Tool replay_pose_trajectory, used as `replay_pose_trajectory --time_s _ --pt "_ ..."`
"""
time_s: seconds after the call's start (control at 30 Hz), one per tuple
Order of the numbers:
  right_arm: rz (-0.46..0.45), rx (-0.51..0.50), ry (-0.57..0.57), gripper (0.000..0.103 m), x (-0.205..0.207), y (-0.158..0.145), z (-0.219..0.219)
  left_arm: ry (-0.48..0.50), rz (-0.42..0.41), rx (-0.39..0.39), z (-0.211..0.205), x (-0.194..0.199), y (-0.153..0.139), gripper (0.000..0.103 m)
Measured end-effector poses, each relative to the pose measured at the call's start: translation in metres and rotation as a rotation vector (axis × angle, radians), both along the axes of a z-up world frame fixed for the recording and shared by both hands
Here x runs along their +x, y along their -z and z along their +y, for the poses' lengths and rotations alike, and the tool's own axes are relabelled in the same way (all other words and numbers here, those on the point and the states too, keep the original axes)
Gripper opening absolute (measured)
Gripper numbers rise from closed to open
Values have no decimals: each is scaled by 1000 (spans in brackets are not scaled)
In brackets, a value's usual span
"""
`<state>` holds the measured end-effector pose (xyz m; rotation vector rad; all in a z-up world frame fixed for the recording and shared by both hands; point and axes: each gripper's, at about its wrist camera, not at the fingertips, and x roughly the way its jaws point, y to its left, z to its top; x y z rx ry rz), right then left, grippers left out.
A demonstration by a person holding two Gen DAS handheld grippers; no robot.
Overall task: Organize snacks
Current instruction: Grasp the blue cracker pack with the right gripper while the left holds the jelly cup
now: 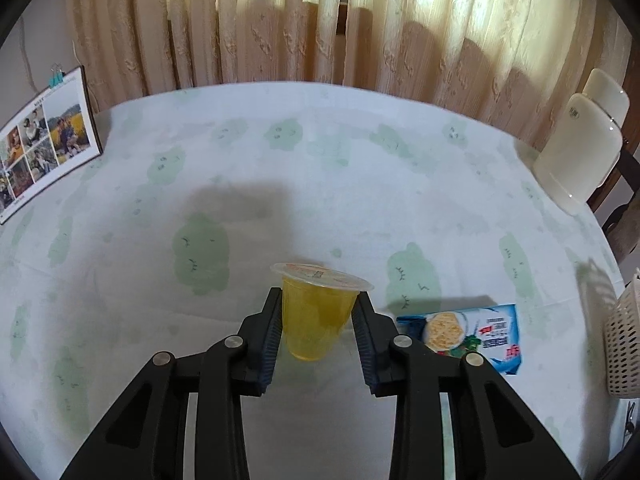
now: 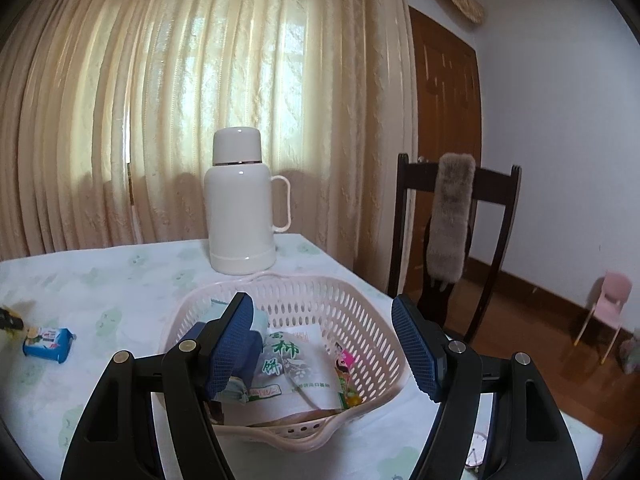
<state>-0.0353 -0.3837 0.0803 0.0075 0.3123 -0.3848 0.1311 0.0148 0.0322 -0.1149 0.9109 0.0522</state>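
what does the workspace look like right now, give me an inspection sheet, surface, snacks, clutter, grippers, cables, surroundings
surface: table under a white cloth with green cloud prints.
job's things: yellow jelly cup, sealed and upright; blue cracker packet lying flat beside it; pink basket already holding several snack packets.
clutter: white thermos behind the basket; photo calendar with a binder clip at the far left edge.
grippers: left gripper shut on the jelly cup's sides; right gripper open, empty, above the basket.
cables: nothing seen.
surroundings: cream curtains, dark wooden chair with a furry cover, wooden door, small pink chair.
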Motion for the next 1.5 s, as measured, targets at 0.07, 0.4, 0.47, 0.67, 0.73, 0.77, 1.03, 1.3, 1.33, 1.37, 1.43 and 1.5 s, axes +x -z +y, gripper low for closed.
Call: replay_pose_trajectory --time_s 0.07,0.4,0.47,0.67,0.73,0.77,1.03,1.3,1.33,1.37,1.43,1.5 --pt "-3 -38 3 72 -1 -1 8 2 -20 4 0 -5 -7 31" --pt "102 -17 -362 83 15 -18 89 -5 -75 -28 10 -24 -32 31" --pt "169 45 -478 84 29 -16 108 -9 -81 -39 13 -26 -35 31" --pt "404 249 -690 84 79 12 153 -35 -97 -79 27 -32 -43 31" --pt "444 258 -707 84 90 20 169 -41 -101 -86 30 -33 -45 31" --pt "463 254 -716 84 96 23 178 -46 -106 -85 32 -33 -47 31" --pt "585 250 -732 83 137 48 239 -43 -108 -109 36 -36 -50 31" --pt "610 184 -647 87 166 58 262 -47 -102 -125 38 -37 -50 31" --pt "612 171 -645 88 168 59 265 -47 -98 -127 38 -36 -50 31" --pt "616 156 -645 89 169 60 268 -46 -94 -128 38 -36 -49 31" --pt "623 142 -649 91 171 63 272 -47 -92 -129 37 -36 -49 31" --pt "628 135 -659 94 172 66 273 -47 -93 -129 37 -36 -49 31"
